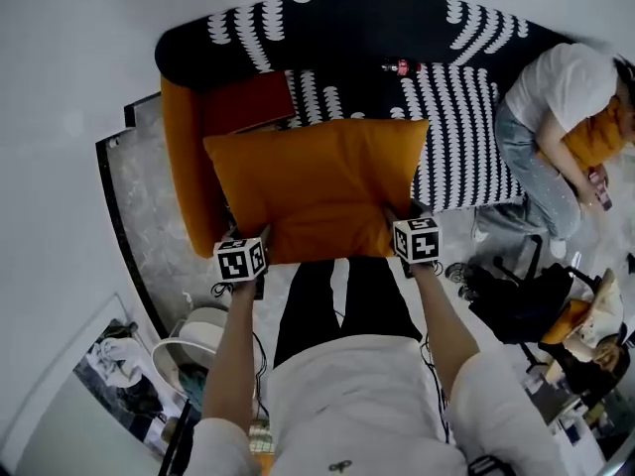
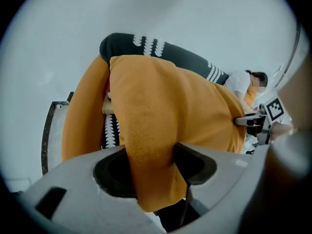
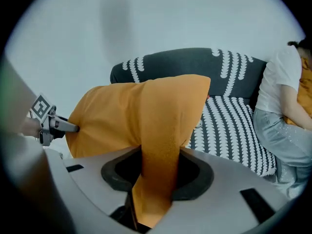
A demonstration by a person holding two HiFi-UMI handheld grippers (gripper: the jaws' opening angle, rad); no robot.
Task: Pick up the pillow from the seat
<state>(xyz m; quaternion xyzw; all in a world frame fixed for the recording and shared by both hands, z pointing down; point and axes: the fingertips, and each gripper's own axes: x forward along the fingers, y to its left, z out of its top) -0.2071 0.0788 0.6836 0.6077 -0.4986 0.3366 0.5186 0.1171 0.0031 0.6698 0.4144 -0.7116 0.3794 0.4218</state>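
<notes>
One orange pillow [image 1: 317,186], pinched by left gripper [image 2: 151,165], right gripper [image 3: 158,172], one sofa [image 1: 466,137]

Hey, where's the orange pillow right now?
Head view, centre: the orange pillow hangs in front of the black-and-white sofa, its near left corner clamped in the left claw and its near right corner in the right claw.

- Plain white short-sleeved tee [image 1: 347,395], black trousers [image 1: 342,300].
- Left gripper [image 2: 151,167] and right gripper [image 3: 156,172] both have a light grey moulded shell, with a dark rounded recess around the jaws.
- Each carries a marker cube [image 1: 240,260] of black-and-white squares.
</notes>
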